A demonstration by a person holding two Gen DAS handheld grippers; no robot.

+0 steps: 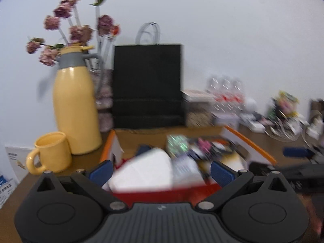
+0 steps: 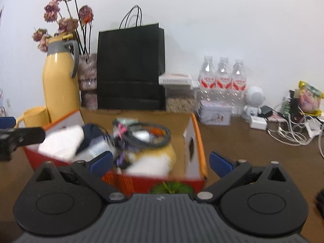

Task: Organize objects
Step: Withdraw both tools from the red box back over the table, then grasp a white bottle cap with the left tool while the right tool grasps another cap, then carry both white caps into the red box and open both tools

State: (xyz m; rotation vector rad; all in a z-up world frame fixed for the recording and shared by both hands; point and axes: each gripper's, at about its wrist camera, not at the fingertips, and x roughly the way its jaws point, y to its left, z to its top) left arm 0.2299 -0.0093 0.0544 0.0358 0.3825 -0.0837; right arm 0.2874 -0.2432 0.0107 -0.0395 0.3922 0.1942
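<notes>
A red and orange cardboard box [image 1: 162, 194] stands open on the brown table, full of mixed items: a white packet [image 1: 145, 170], cables and small packs. It also shows in the right wrist view [image 2: 156, 180], holding a white packet [image 2: 60, 141] and a coiled braided cable [image 2: 149, 135]. My left gripper [image 1: 161, 172] is open, its blue pads either side of the box's near wall. My right gripper [image 2: 161, 162] is open over the box's near right corner. The left gripper's finger shows at the left in the right wrist view [image 2: 20, 136].
A yellow flask [image 1: 76, 105] and yellow mug [image 1: 50, 151] stand left of the box. A black paper bag [image 2: 130, 68] stands behind it. Three water bottles [image 2: 222, 81], a tin [image 2: 214, 113], a white robot toy [image 2: 253, 101] and tangled cables [image 2: 291, 129] lie to the right.
</notes>
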